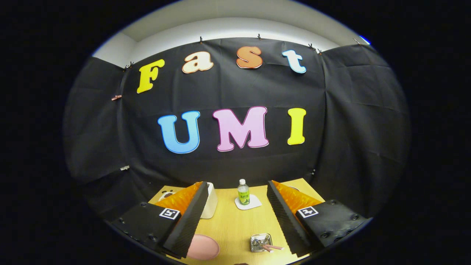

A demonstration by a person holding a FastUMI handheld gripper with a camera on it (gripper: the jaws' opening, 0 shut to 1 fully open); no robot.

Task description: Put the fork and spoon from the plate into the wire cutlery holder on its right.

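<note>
1. Hand-held gripper point(235, 206): one, held above the near part of the counter point(235, 224) with its two fingers spread wide and nothing between them. Each finger carries one small square black-and-white marker.
2. One pink plate point(203, 247) lies on the counter just beside the left finger's near end; that finger covers its left part. No cutlery can be made out on the part that shows.
3. One wire cutlery holder point(260, 242) stands to the plate's right, close to the right finger. Pinkish handles point(273, 247) stick out of it toward that finger; whether they belong to the fork and spoon, and how many there are, is too small to tell.
4. One small bottle point(243, 192) with a white cap and green label stands upright on one white coaster point(248, 202), beyond the fingers and between them. Its label cannot be read.
5. One white box-like thing point(210, 201) stands beside the left finger's tip, partly hidden by it.
6. One small white object point(167, 194) sits at the counter's far left corner, mostly covered by the left finger and hard to identify.
</note>
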